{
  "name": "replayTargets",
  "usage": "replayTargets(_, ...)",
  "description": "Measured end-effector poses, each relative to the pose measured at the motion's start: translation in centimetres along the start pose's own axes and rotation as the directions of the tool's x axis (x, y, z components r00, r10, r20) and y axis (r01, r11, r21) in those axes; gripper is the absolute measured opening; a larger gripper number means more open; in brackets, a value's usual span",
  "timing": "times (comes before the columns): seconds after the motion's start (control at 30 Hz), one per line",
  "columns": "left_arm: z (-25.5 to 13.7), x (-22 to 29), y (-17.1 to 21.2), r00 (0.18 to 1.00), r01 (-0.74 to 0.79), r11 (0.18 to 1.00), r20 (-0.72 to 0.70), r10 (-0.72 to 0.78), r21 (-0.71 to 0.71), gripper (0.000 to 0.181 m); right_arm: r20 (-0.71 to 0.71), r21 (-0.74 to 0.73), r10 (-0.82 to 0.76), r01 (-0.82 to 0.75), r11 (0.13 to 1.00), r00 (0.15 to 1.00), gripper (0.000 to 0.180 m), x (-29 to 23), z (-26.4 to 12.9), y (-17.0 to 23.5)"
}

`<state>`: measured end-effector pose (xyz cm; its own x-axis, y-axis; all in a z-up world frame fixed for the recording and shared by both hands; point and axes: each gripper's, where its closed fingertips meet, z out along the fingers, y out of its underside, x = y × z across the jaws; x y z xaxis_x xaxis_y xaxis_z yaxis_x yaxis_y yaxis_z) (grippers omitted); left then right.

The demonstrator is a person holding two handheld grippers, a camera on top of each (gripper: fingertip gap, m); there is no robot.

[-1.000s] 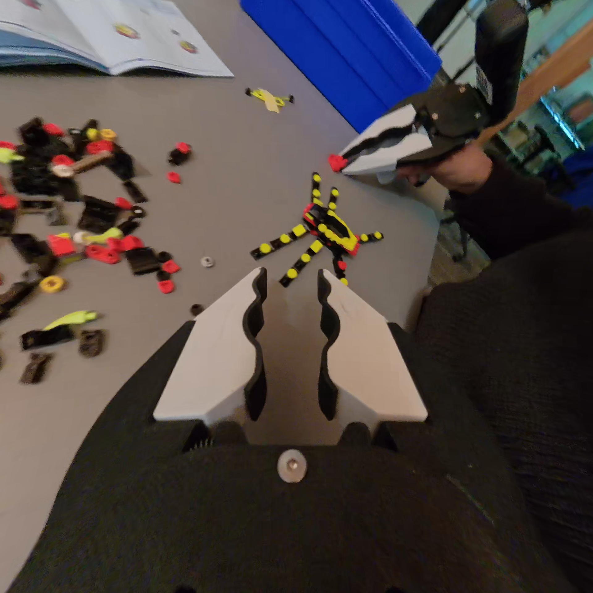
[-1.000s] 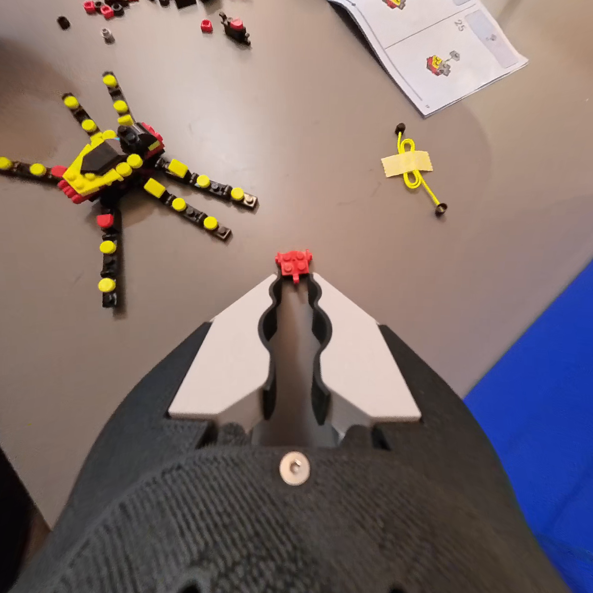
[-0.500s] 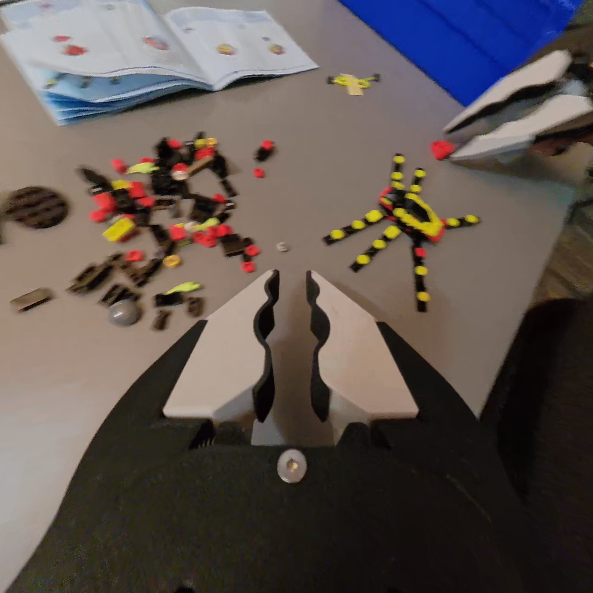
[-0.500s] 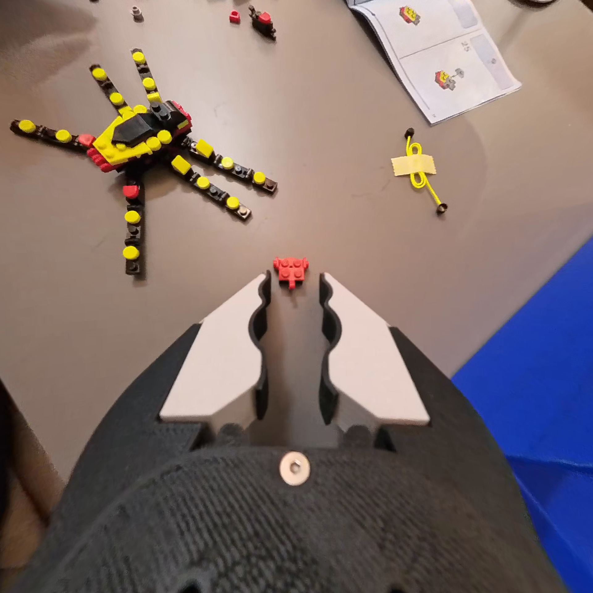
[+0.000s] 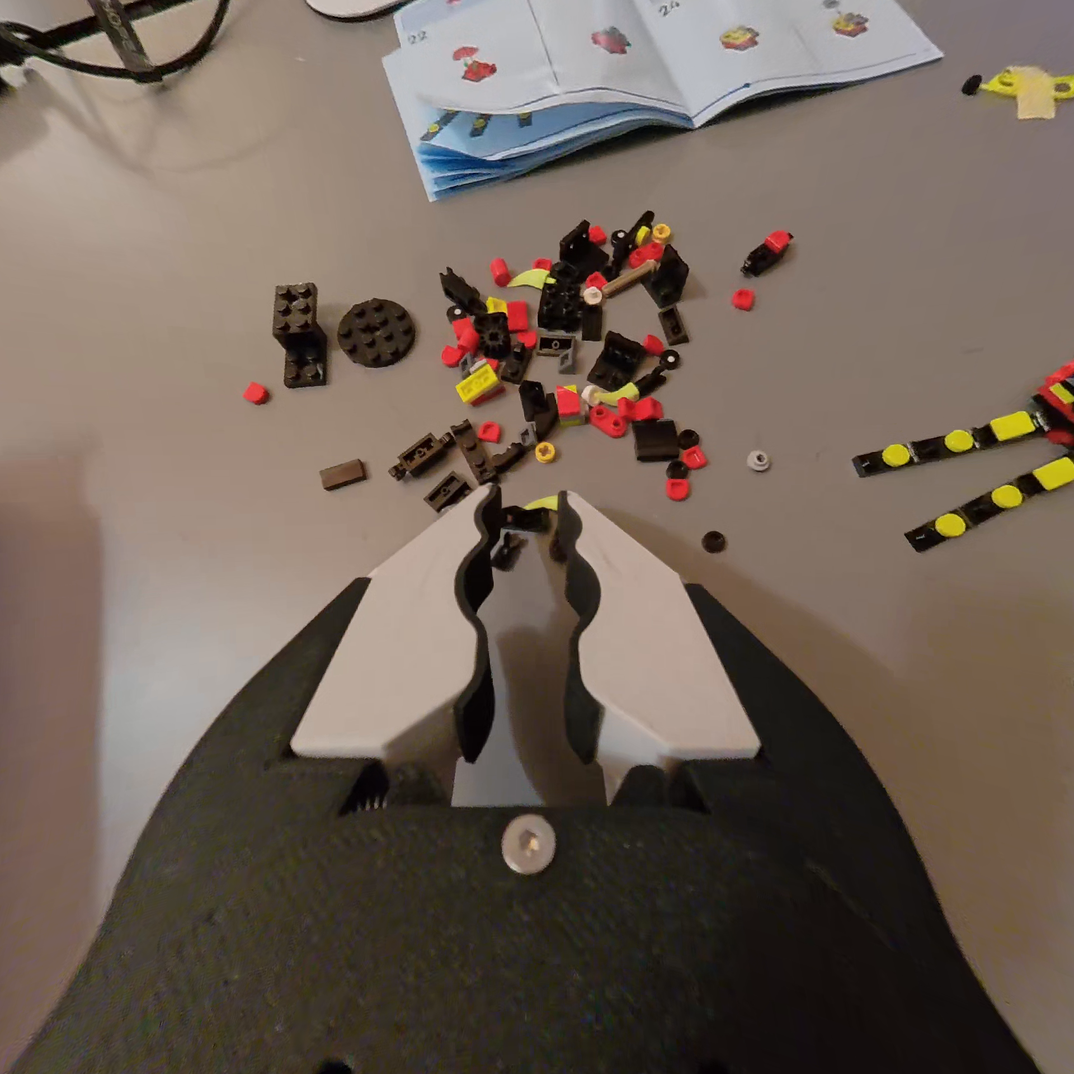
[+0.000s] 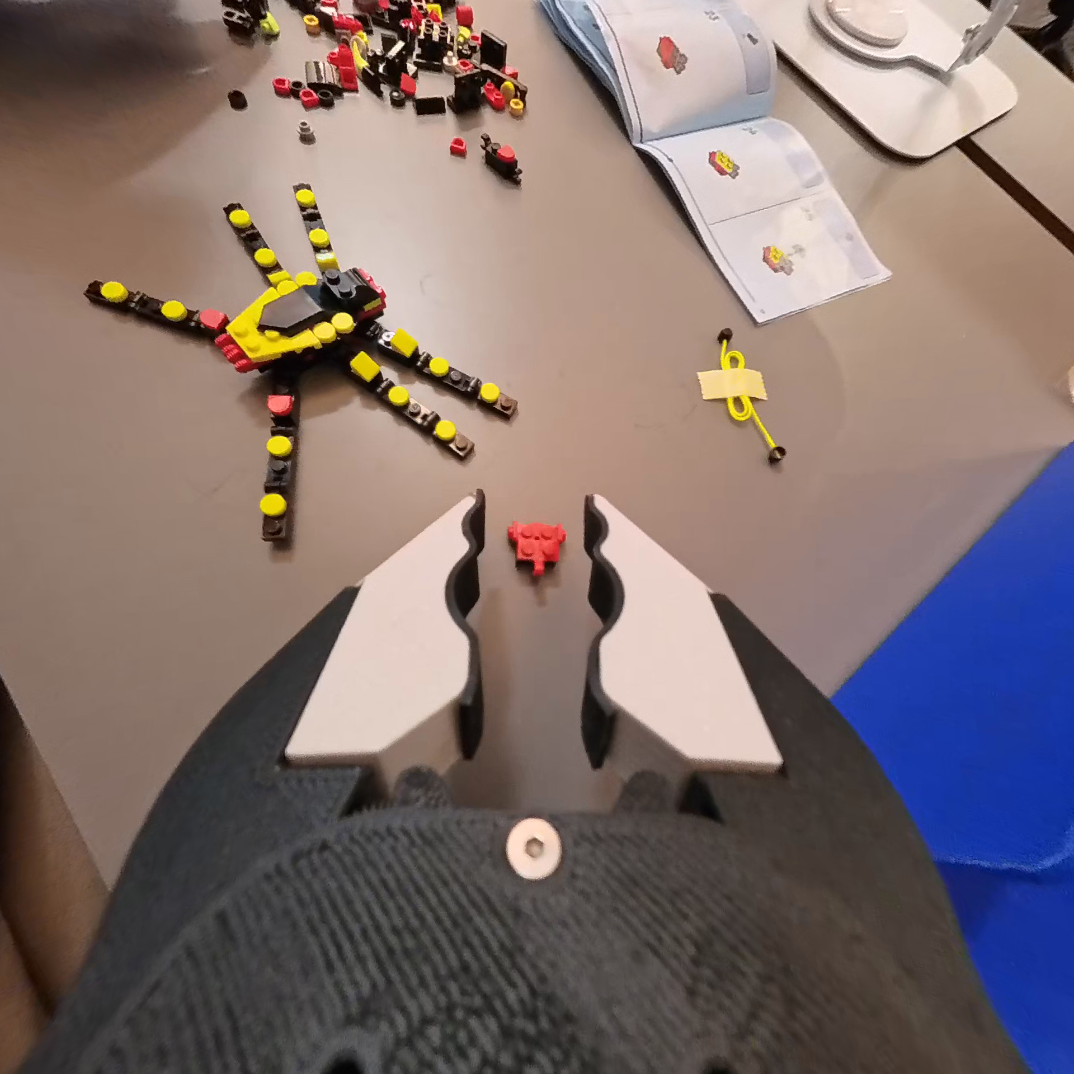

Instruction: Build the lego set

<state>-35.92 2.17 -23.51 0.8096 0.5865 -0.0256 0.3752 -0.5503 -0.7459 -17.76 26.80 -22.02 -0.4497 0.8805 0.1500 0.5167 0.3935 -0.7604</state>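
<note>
Between my right gripper's parted fingers, the red plate I gripped a second ago now lies released on the table. My left gripper has swung to the loose pile, spread around a black-and-lime piece. Ahead lies the booklet, showing printed step numbers.

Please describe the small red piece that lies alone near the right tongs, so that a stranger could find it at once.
Start at the spider-like model with yellow-dotted black legs on the grey table. Nearer the camera, the red piece lies flat between the open fingers of the right tongs, touching neither. It is a studded plate with a short peg, far from the loose pile.
</note>
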Motion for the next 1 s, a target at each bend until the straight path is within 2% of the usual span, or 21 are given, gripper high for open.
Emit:
replayTargets(0.27,0.8,-0.1,1.5,0.997,0.064,0.996,-0.033,-0.066,-0.069,0.017,0.007,0.005,-0.001,0.001,1.000,1.000,0.032,-0.2,0.1,-0.2)
replayTargets(0.4,0.8,-0.3,1.4,0.993,0.107,0.992,-0.042,-0.109,-0.063,0.007,0.014,0.005,-0.003,0.003,1.000,1.000,0.031,-0.4,0.2,-0.3)
replayTargets(0.5,0.3,-0.2,0.8,0.984,0.160,0.987,-0.080,-0.162,-0.029,0.007,0.016,0.010,-0.006,0.005,1.000,1.000,0.031,-0.5,0.3,-0.4)
replayTargets(0.6,-0.5,0.2,-0.6,0.966,0.216,0.975,-0.155,-0.207,0.044,0.007,0.014,0.014,-0.015,0.015,1.000,1.000,0.030,-0.6,0.3,-0.6)
replayTargets(0.77,-3.3,4.5,-4.4,0.888,0.277,0.939,-0.427,-0.170,0.203,0.007,0.024,0.122,-0.015,0.012,0.992,1.000,0.026,-1.3,0.0,-3.2)
replayTargets(0.8,-3.8,6.0,-4.8,0.844,0.309,0.931,-0.507,-0.175,0.194,0.007,0.035,0.159,-0.011,0.005,0.987,0.999,0.026,-1.8,-0.1,-4.1)
replayTargets(0.83,-4.5,7.7,-5.1,0.758,0.372,0.916,-0.618,-0.207,0.151,0.007,0.048,0.198,-0.011,0.001,0.980,0.999,0.026,-2.4,-0.3,-5.0)
replayTargets(0.9,-6.4,10.2,-6.3,0.466,0.547,0.837,-0.821,-0.329,-0.025,0.007,0.072,0.272,-0.035,0.015,0.962,0.997,0.026,-3.7,-0.8,-6.8)
replayTargets(0.93,-7.3,10.7,-7.0,0.318,0.616,0.781,-0.874,-0.368,-0.105,0.006,0.079,0.304,-0.057,0.031,0.952,0.995,0.025,-4.4,-1.0,-7.6)
replayTargets(0.97,-7.9,11.0,-7.5,0.201,0.656,0.734,-0.897,-0.393,-0.175,0.006,0.084,0.332,-0.083,0.050,0.942,0.993,0.025,-5.2,-1.1,-8.2)
replayTargets(1.0,-8.2,11.3,-7.6,0.118,0.669,0.706,-0.904,-0.411,-0.234,0.006,0.089,0.357,-0.109,0.071,0.931,0.990,0.024,-5.9,-1.3,-8.8)
